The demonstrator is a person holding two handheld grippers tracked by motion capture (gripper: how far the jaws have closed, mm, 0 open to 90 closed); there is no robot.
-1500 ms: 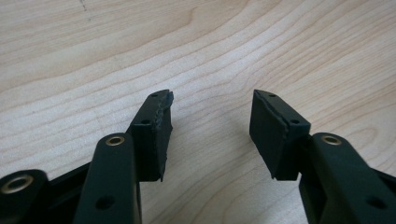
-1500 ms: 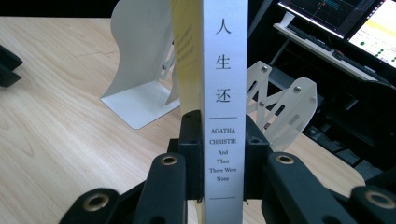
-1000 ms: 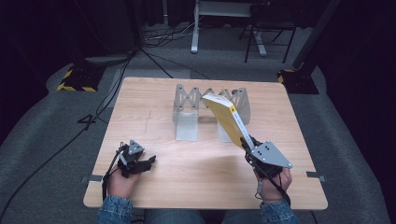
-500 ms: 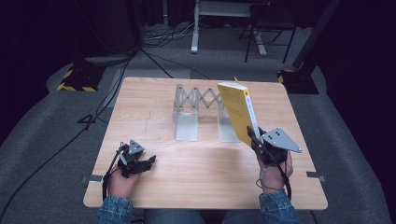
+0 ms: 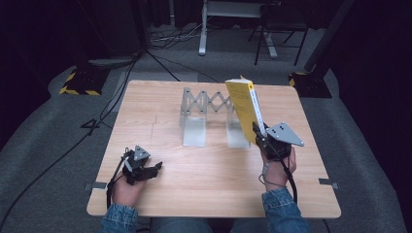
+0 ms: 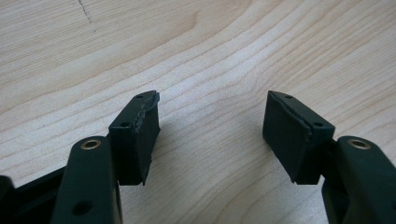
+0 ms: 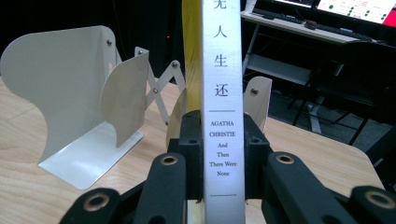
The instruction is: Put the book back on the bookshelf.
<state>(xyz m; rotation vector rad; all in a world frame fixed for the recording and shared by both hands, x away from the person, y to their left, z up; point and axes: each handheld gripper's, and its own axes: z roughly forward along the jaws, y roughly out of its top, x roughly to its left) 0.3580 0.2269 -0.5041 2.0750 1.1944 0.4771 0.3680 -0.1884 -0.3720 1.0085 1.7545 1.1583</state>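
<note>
Wooden table point(image 5: 209, 170) runs bare in front of you in the high view, with open room between your two hands. Your right gripper point(image 5: 262, 137) is clamped on the bottom end of the yellow book point(image 5: 245, 109) and holds it upright above the right half of the table, just right of the metal book rack point(image 5: 210, 116) and a little inside the right edge. Your left gripper point(image 5: 148, 171) rests low near the front left corner, well apart from the rack and the book.

Along your left gripper point(image 6: 212, 123) in its own view, the jaws stand apart with nothing between them, just bare wood below.

Along your right gripper point(image 7: 223, 154) in its view, the two pads point(image 7: 190, 149) press on the book point(image 7: 222, 93) from both sides, its white spine facing you. The rack point(image 7: 84, 102) stands to the left behind it, its plates spread, and the table's far edge lies close beyond.
</note>
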